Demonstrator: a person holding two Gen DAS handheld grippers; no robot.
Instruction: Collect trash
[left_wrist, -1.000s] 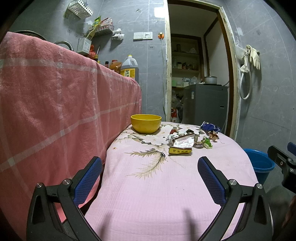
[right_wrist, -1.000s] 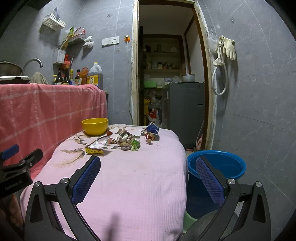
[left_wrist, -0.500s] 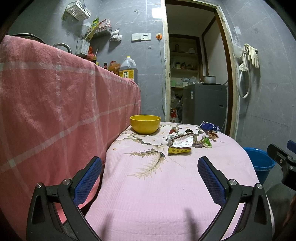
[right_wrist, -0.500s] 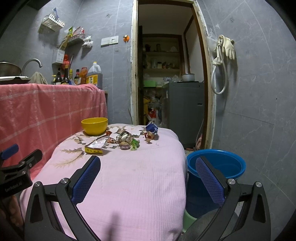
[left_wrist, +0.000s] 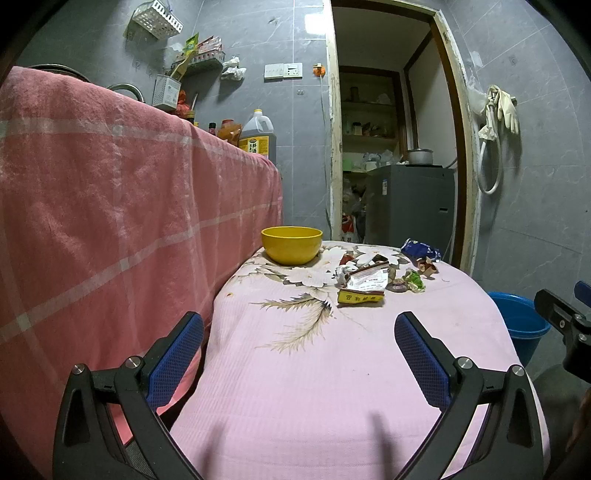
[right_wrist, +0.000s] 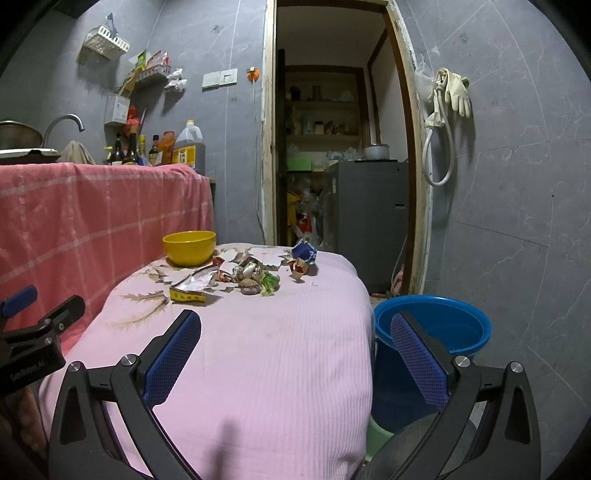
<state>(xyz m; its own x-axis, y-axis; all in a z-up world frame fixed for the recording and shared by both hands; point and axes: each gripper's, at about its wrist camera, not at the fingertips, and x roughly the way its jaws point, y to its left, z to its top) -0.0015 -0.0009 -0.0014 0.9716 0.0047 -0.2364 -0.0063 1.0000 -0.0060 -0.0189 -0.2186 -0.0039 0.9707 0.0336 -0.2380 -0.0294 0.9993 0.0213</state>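
A pile of wrappers and scraps (left_wrist: 373, 275) lies at the far end of the pink-covered table (left_wrist: 314, 369), with a yellow packet (left_wrist: 360, 297) at its near edge and a blue crumpled bag (left_wrist: 421, 251) behind. The pile also shows in the right wrist view (right_wrist: 243, 275). A blue bucket (right_wrist: 432, 328) stands on the floor right of the table. My left gripper (left_wrist: 299, 325) is open and empty above the table's near half. My right gripper (right_wrist: 295, 325) is open and empty over the table's near right edge.
A yellow bowl (left_wrist: 291, 245) stands at the table's far left. A counter draped in red checked cloth (left_wrist: 110, 221) rises along the left, with bottles (right_wrist: 147, 147) on top. An open doorway (right_wrist: 332, 147) lies behind the table.
Both views have shifted only slightly; the left gripper has drifted a little. Both grippers stay open and nothing on the table has moved.
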